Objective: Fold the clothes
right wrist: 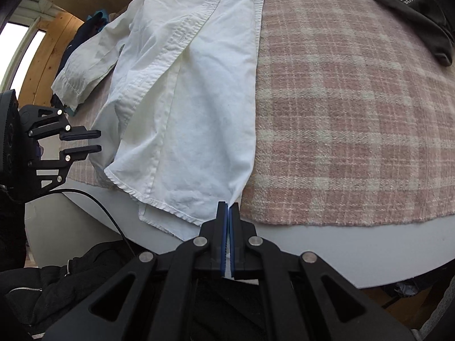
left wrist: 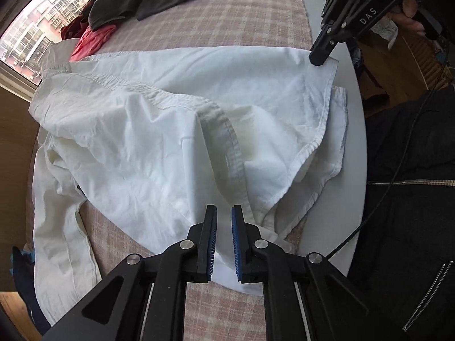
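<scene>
One white shirt (left wrist: 170,130) — right gripper (right wrist: 228,213) pinching corner, left gripper (left wrist: 224,216) parted

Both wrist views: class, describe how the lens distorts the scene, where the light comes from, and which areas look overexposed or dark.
Left wrist view: fisheye bends the table edge into a curve; daylight enters from the window at upper left; the white shirt is bright but keeps its wrinkles. Right wrist view: the checked cloth bulges outward; the window strip at the left edge is blown out; the bottom is dark.
</scene>
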The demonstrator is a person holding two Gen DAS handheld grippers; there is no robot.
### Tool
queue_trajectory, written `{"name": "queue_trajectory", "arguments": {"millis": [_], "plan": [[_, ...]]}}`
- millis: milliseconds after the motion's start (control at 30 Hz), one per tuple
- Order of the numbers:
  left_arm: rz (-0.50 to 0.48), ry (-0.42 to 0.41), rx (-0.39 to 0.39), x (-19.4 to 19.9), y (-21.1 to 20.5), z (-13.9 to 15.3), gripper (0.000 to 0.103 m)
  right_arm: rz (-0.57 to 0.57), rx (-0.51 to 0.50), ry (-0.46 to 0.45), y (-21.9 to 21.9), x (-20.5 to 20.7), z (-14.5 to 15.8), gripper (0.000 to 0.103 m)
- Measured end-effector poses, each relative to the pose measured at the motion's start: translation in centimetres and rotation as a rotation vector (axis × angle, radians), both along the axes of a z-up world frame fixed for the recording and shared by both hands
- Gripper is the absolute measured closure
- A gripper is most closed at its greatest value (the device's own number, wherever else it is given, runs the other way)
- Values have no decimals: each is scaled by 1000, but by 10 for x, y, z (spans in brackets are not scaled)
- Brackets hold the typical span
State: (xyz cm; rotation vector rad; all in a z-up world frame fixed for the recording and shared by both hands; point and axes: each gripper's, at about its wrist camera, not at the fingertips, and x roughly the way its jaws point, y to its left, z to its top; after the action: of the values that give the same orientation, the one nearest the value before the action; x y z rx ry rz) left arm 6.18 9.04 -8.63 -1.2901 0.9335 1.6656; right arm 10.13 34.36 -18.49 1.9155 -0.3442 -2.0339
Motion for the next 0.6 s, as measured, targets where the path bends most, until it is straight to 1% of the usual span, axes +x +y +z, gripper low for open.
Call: {"name": "queue_trajectory", "arguments": {"millis": [67,100,167,233,300,367,433,500,567,600], "plan": [[-8,-34,53,16,0,8,84,8,-14,11,-2,-2,6,102],[-20,-61,73,24,2,7,82,14,-17,13,-4,-3,8,102],[-32,-112,96,34,9,-3,82,28,-11,17,-7,-6,11,102],[-32,-150,100,39,17,-18,79,40,-4,19,-8,-7,13,102],[-3,-131,61,37,23,-34,82,47,3,19,-9,-8,15,102],[27,-121,53,30,23,-43,81,48,3,13,-8,-9,14,102],[52,-128,59,23,18,-45,82,43,1,6,-7,-10,12,102],[57,-121,57,19,14,-46,82,39,3,2,-5,-11,9,102],[66,-126,61,15,11,-45,86,40,5,-3,-5,-10,7,102],[70,-130,61,14,11,-45,86,42,6,-6,-5,-10,5,102]]}}
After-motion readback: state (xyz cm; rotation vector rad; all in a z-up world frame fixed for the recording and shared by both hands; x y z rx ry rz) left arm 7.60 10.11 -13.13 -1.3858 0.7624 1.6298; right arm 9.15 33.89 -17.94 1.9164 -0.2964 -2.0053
